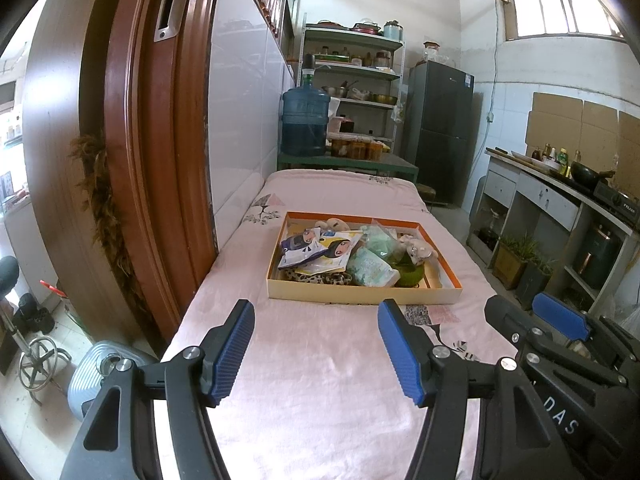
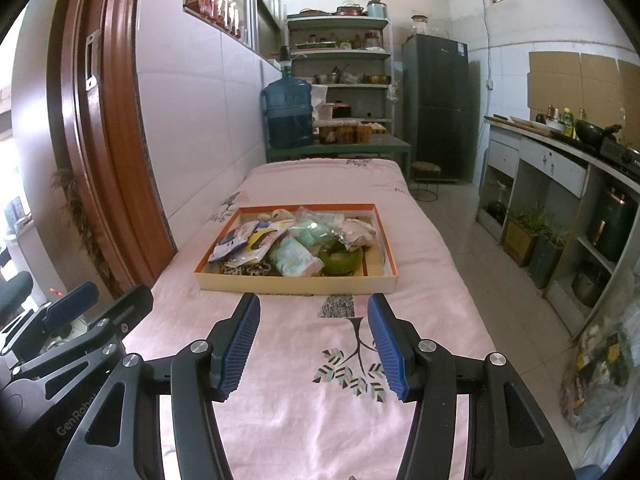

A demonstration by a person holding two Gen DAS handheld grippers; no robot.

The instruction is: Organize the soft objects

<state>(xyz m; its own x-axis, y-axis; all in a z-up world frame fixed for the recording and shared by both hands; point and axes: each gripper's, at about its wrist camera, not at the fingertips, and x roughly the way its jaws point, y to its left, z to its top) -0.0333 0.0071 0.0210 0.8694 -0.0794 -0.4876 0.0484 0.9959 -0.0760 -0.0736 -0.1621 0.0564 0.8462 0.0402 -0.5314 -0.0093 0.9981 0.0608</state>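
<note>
left tool (image 1: 316, 346): hovering over the pink sheet (image 1: 320, 400), jaws standing apart, gripping nothing
right tool (image 2: 314, 344): hovering beside it — jaws apart, nothing between them
tray (image 2: 296, 282): sitting further up the bed, well ahead of both tools
soft objects (image 2: 296, 260): lying heaped inside the tray — packets, green ring (image 2: 340, 262)
</note>
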